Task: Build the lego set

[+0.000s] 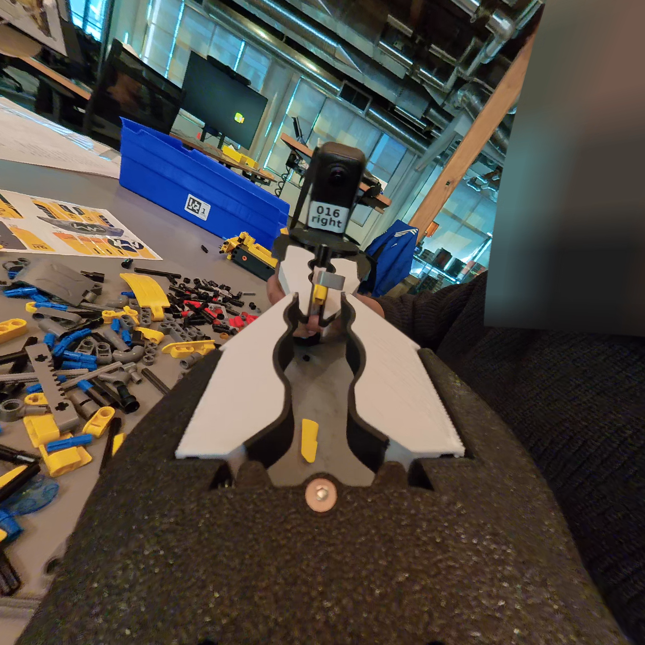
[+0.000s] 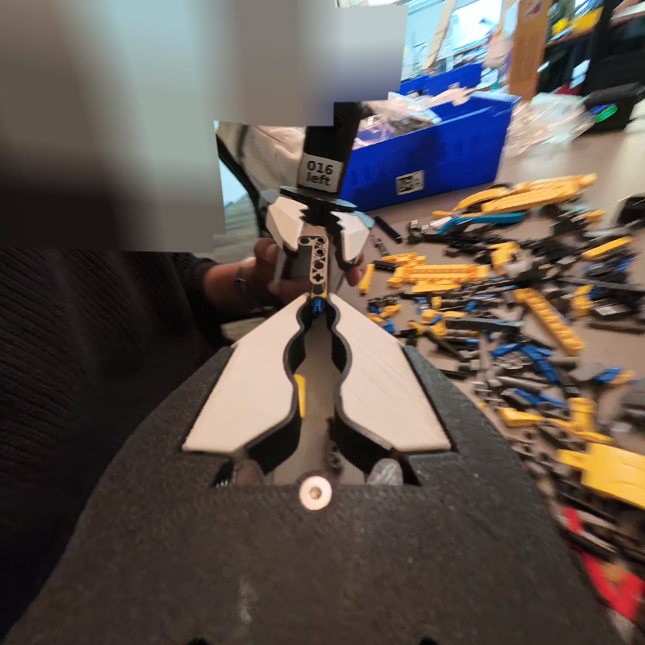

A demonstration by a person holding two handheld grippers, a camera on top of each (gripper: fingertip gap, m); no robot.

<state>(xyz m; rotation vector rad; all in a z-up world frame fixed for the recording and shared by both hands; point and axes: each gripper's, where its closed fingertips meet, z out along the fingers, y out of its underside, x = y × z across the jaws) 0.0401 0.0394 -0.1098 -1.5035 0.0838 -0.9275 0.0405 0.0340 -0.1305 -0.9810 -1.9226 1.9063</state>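
My two grippers face each other in the air over a grey table. A grey L-shaped beam (image 2: 316, 260) stands between them, also seen in the left wrist view (image 1: 330, 281). My right gripper (image 2: 318, 301) is shut on a small yellow and blue piece (image 2: 317, 301) at the beam's lower end. My left gripper (image 1: 320, 297) is open, its white fingertips (image 1: 279, 314) on either side of the beam and the yellow piece (image 1: 319, 291), not touching them. Each view shows the other gripper behind the beam.
Many loose yellow, blue, black and grey building parts (image 1: 104, 331) cover the table (image 2: 506, 314). A blue bin (image 1: 195, 181) stands behind, with a printed sheet (image 1: 76, 227) and a small yellow-black assembly (image 1: 247, 251) near it. A person's dark sleeve (image 2: 69, 349) fills one side. Left and right tips are no more than a few centimetres apart.
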